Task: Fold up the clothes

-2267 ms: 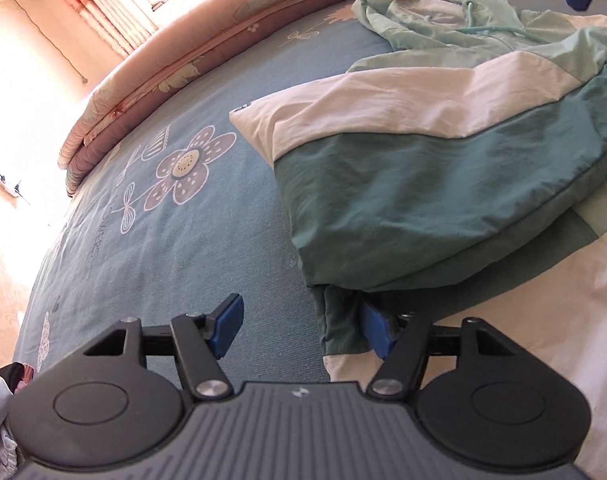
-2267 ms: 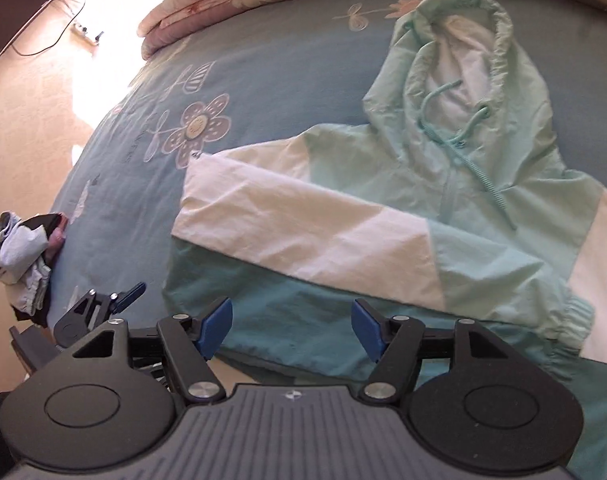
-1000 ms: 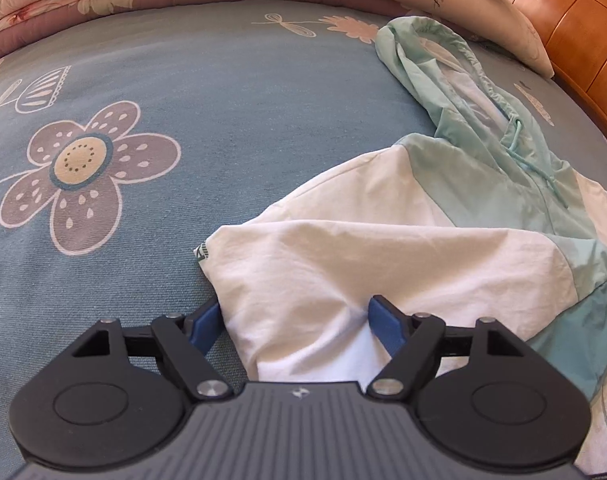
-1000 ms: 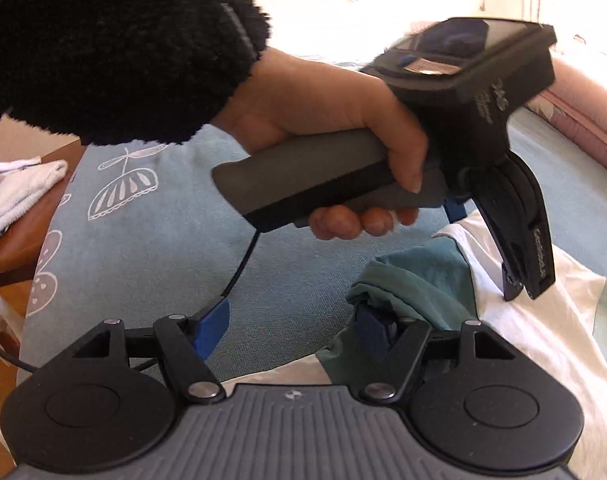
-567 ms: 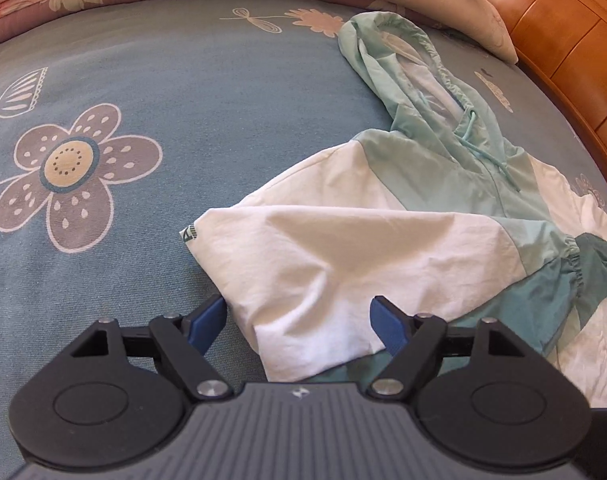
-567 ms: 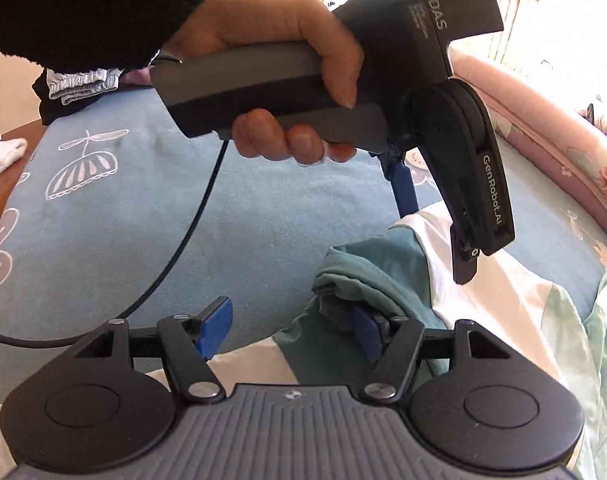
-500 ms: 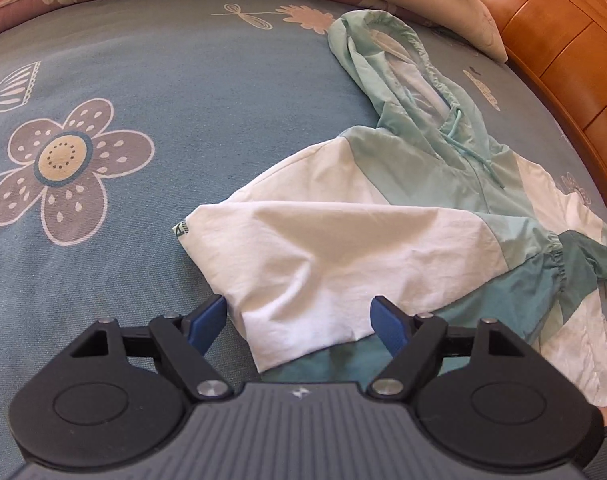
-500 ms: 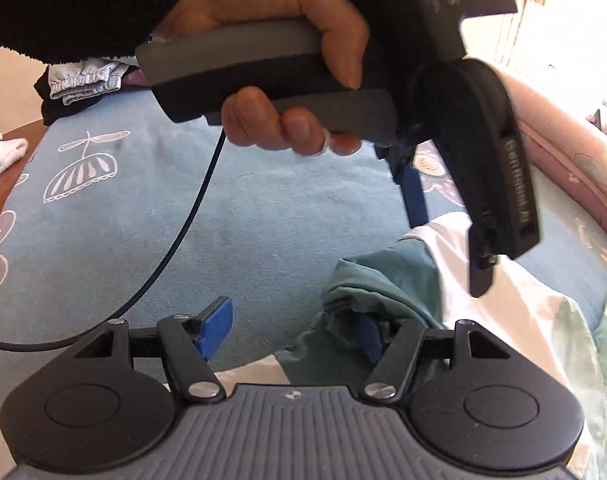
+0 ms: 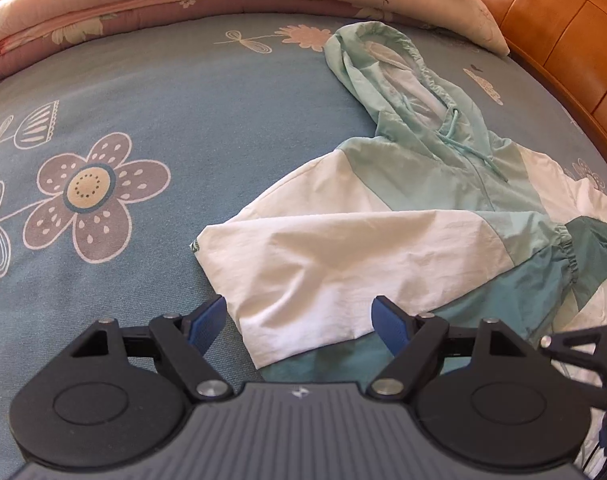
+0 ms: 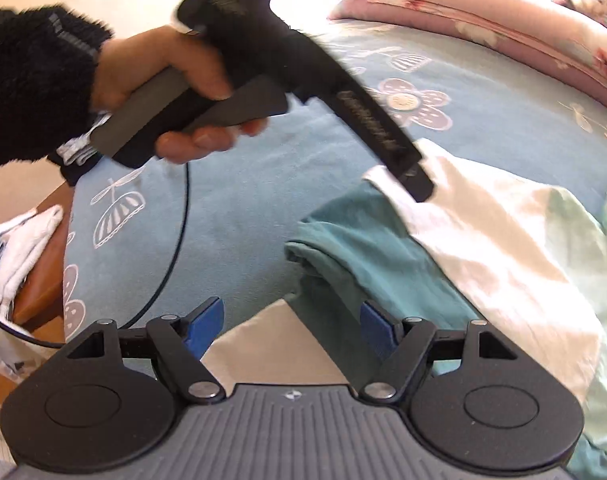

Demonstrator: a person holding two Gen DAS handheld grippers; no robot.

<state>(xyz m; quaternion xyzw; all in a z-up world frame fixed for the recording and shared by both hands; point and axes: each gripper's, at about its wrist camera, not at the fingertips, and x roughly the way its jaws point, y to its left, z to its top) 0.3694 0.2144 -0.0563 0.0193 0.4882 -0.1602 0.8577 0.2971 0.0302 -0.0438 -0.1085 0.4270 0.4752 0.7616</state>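
Note:
A hooded jacket (image 9: 383,248) in mint, white and teal lies face up on the blue flowered bed sheet (image 9: 183,120). Its white sleeve (image 9: 323,264) is folded across the chest, the cuff ending at the right. My left gripper (image 9: 297,320) hovers open just above the sleeve's near edge, holding nothing. In the right wrist view my right gripper (image 10: 291,320) is open over the jacket's teal hem (image 10: 343,240), both blue pads bare. A hand in a black fuzzy sleeve (image 10: 35,88) holds the left gripper (image 10: 417,182) over the white sleeve (image 10: 483,240).
A rolled pink quilt (image 9: 143,12) and a pillow (image 9: 443,0) line the far side of the bed, with a wooden headboard (image 9: 563,32) at the right. A pile of clothes (image 10: 11,248) sits on a wooden surface beside the bed. A black cable (image 10: 175,248) hangs over the sheet.
The left gripper has drawn back and up from the white sleeve, which now lies flat. The teal hem no longer covers the right gripper's right pad. Both stay open.

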